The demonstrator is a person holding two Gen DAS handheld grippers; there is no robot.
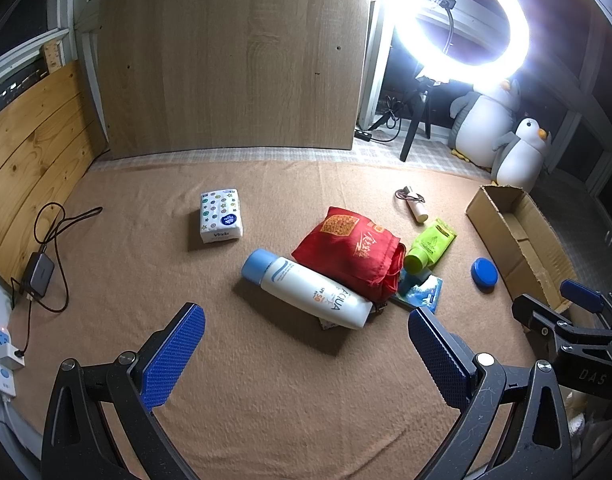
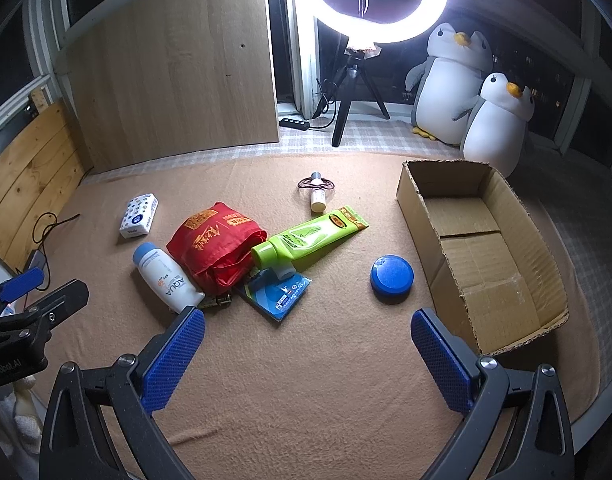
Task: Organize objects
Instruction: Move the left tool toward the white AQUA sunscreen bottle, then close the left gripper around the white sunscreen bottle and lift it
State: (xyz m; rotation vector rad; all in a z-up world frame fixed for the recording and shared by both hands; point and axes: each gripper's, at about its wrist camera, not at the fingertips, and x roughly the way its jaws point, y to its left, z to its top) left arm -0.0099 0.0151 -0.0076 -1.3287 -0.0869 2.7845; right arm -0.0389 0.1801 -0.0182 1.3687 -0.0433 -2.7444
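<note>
On the tan blanket we see the left gripper hovering with its blue pads spread wide and nothing between them, and the right gripper just showing at the right edge, its state unclear to us. Near the blanket's middle a white sunscreen bottle lies touching a red cloth bag, with a green tube and a blue packet against the bag's right side. We find a tissue pack apart toward the far left, a blue round lid beside the cardboard box at the right edge
</note>
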